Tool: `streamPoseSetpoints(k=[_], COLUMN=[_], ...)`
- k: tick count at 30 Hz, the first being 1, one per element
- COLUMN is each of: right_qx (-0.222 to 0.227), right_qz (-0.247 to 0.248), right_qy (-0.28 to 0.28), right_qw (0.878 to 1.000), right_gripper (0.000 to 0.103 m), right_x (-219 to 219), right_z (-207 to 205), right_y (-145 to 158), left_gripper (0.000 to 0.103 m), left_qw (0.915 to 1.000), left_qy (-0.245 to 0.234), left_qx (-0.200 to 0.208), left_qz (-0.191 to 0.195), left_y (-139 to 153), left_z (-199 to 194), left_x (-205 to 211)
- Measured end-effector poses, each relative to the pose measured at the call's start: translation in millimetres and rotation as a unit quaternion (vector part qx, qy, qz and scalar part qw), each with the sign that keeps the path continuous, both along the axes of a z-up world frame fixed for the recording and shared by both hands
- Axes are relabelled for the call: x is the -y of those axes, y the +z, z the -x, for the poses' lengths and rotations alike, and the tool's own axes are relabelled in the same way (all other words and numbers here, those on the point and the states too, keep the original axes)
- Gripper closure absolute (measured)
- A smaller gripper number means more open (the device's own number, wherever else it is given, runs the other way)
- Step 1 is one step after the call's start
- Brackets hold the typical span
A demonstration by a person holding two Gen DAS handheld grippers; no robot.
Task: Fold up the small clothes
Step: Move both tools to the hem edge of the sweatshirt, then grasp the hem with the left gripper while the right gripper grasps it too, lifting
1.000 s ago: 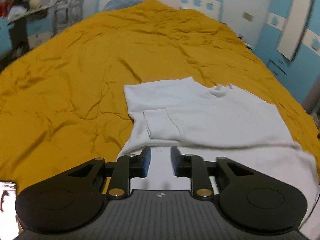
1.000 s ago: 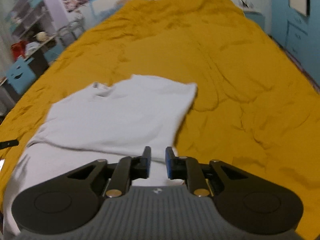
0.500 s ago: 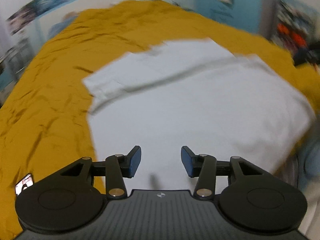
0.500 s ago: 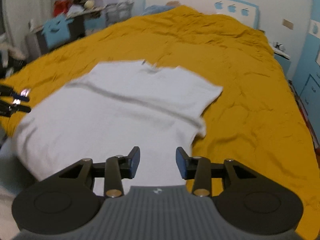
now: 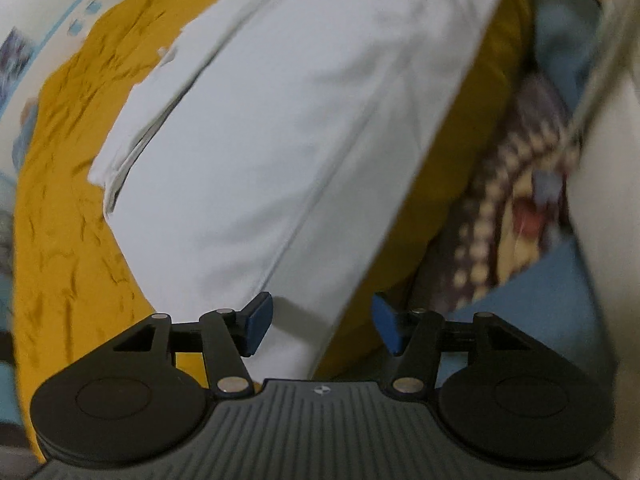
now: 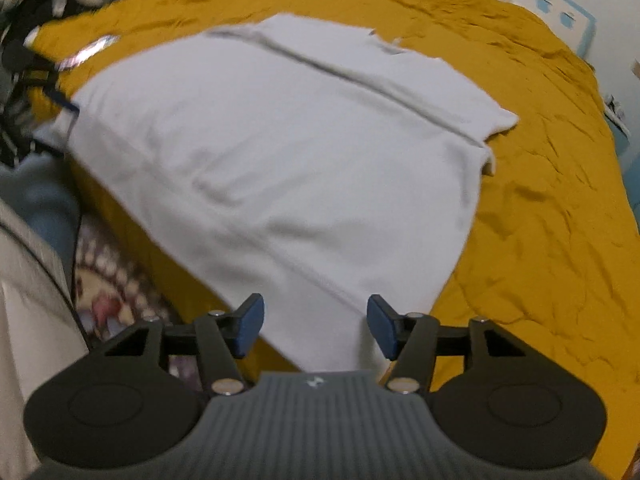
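No readable text, label, brand or number anywhere in either view.

Left hand-held gripper [image 5: 322,326]: jaws were nearly together a second ago, now spread and opening; they stand over the near corner of the white shirt [image 5: 288,120] at the bed's [image 5: 60,240] edge, pads clear of the cloth. View has rolled and swung toward the bed's side, bringing a patterned cloth [image 5: 520,184] into sight.

Right hand-held gripper [image 6: 316,328]: jaws likewise wider and opening, over the shirt's [image 6: 280,152] other near corner, not pressing it. View has rolled and dropped closer to the bed [image 6: 540,220] edge.
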State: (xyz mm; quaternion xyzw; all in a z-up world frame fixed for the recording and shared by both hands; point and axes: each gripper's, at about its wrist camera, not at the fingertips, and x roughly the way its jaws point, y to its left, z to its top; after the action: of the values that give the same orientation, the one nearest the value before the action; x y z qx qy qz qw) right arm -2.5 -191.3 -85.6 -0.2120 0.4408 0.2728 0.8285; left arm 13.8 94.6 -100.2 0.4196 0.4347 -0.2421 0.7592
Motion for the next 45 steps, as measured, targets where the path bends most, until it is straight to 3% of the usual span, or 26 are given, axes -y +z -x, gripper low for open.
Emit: streamPoseSetpoints(k=[6, 8, 12, 16, 21, 25, 32, 33, 38, 39, 45], right_qx=[-0.004, -0.004, -0.002, 0.007, 0.023, 0.055, 0.102, 0.108, 0.146, 0.149, 0.186], right_qz=[0.013, 0.015, 0.022, 0.032, 0.065, 0.114, 0.172, 0.179, 0.205, 0.2, 0.101], right_qy=[0.024, 0.023, 0.025, 0.048, 0.07, 0.106, 0.153, 0.157, 0.158, 0.153, 0.078], right_qw=[1.0, 1.0, 0.999, 0.998, 0.995, 0.986, 0.968, 0.965, 0.955, 0.956, 0.974], right_gripper=[0.047, 0.047, 0.047, 0.047, 0.046, 0.043, 0.048, 0.05, 0.085, 0.103, 0.103], right_x=[-7, -7, -9, -14, -20, -26, -26, -24, -21, -20, -6], right_z=[4, 5, 6, 10, 13, 20, 32, 33, 38, 37, 32], right_y=[-8, -11, -14, -16, -27, -35, -46, -48, -52, -48, 18], left_gripper=[0.023, 0.024, 0.036, 0.062, 0.092, 0.095, 0.095, 0.095, 0.095, 0.095, 0.096], left_qw=[0.9957, 0.9927, 0.9889, 0.9845, 0.9917, 0.9929, 0.9835, 0.9826, 0.9789, 0.9784, 0.966], left_qy=[-0.047, -0.053, -0.048, -0.038, -0.012, 0.038, 0.075, 0.078, 0.095, 0.096, 0.131], left_qx=[0.051, 0.071, 0.102, 0.137, 0.117, 0.112, 0.153, 0.155, 0.157, 0.158, 0.187], left_qz=[-0.062, -0.082, -0.098, -0.103, -0.053, 0.013, 0.062, 0.067, 0.09, 0.091, 0.122], left_y=[-31, -40, -46, -53, -33, 2, 45, 49, 62, 64, 93], left_z=[23, 26, 27, 26, 22, 13, -1, -4, -12, -12, -18], left_x=[3, 4, 8, 6, 2, -5, -3, -3, -3, -3, -14])
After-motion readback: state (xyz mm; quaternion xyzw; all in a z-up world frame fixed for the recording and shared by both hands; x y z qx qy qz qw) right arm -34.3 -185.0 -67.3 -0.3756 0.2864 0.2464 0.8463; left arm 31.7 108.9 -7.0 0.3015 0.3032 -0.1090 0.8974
